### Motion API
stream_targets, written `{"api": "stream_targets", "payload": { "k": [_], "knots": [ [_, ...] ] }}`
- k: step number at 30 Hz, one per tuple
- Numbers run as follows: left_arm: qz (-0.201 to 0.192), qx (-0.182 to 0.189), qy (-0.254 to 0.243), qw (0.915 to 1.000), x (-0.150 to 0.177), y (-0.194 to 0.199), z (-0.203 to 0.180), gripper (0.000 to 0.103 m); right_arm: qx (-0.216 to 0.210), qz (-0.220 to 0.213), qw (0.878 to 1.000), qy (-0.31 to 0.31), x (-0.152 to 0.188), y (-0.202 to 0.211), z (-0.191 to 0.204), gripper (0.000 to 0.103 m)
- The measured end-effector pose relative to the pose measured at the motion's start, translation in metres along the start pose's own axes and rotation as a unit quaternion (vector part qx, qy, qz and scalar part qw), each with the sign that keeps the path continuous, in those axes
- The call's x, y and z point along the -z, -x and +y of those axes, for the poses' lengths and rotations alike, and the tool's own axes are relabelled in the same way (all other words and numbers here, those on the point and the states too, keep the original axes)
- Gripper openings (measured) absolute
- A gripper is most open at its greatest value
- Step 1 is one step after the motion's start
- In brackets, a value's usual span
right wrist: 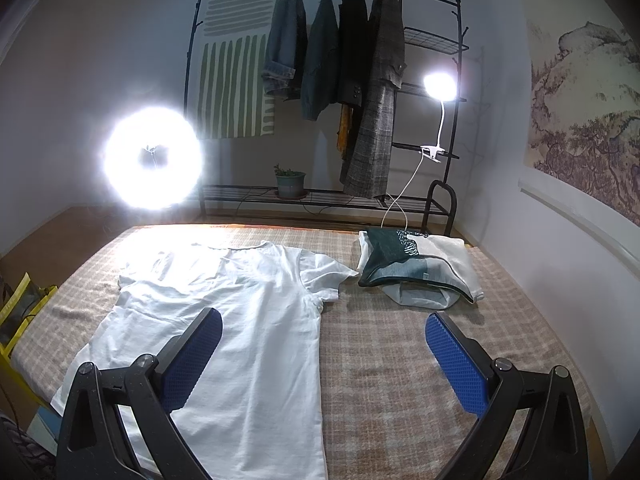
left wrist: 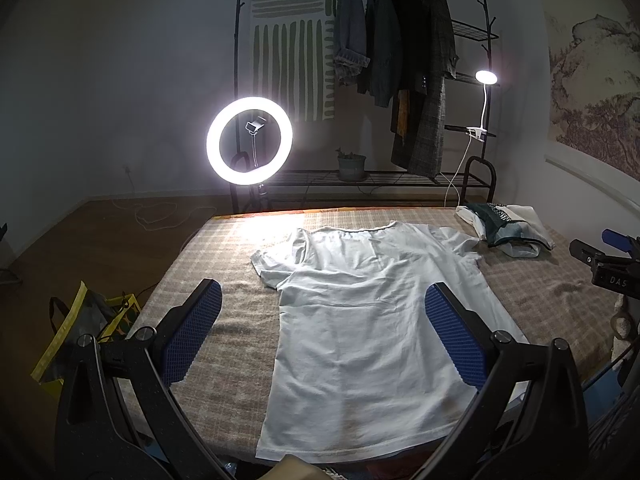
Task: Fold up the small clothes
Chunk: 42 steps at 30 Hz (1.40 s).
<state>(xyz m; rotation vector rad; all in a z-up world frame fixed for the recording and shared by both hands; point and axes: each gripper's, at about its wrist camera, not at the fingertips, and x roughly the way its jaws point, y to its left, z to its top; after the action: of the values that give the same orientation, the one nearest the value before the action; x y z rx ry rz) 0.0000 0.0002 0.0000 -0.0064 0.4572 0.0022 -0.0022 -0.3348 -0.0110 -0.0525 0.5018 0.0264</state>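
T-shirt [right wrist: 224,320] flat; folded clothes pile [right wrist: 416,268] just beside sleeve.

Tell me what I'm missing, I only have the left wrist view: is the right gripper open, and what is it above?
Observer: The right gripper is open, jaws wide apart with nothing between them.
Operator: What lies under it?
Observer: Its left blue textured pad is over the white short-sleeved cotton T-shirt; the other pad is over the bare beige checked blanket.
Operator: My finger hides the shirt's right side. Is it flat?
Observer: Yes, in the right wrist view that side edge runs straight down from the sleeve, with no fold in it yet.
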Motion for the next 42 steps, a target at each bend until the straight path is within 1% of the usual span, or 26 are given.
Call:
{"api": "stream_targets", "payload": {
  "k": [34, 37, 40, 41, 42],
  "knots": [
    [0.0, -0.001, 0.0, 1.0, -0.002, 0.003, 0.002, 0.103, 0.001, -0.003, 1.0, 0.0, -0.001, 0.002, 0.003, 0.103],
    [0.004, -0.007, 0.002, 1.0, 0.0, 0.0, 0.004, 0.103, -0.008, -0.001, 1.0, -0.005, -0.004, 0.001, 0.006, 0.103],
    [0.015, -0.012, 0.01, 0.9998, 0.013, -0.012, 0.013, 0.103, -0.031, 0.004, 0.999, -0.009, -0.009, -0.003, 0.013, 0.103],
    [0.009, -0.011, 0.017, 0.9998, 0.015, -0.014, 0.015, 0.103, -0.04, 0.005, 0.999, -0.009, -0.012, -0.004, 0.016, 0.103],
    [0.011, -0.015, 0.025, 0.9995, 0.02, -0.017, 0.022, 0.103, -0.048, 0.005, 0.999, -0.009, -0.014, -0.006, 0.018, 0.102]
  ]
}}
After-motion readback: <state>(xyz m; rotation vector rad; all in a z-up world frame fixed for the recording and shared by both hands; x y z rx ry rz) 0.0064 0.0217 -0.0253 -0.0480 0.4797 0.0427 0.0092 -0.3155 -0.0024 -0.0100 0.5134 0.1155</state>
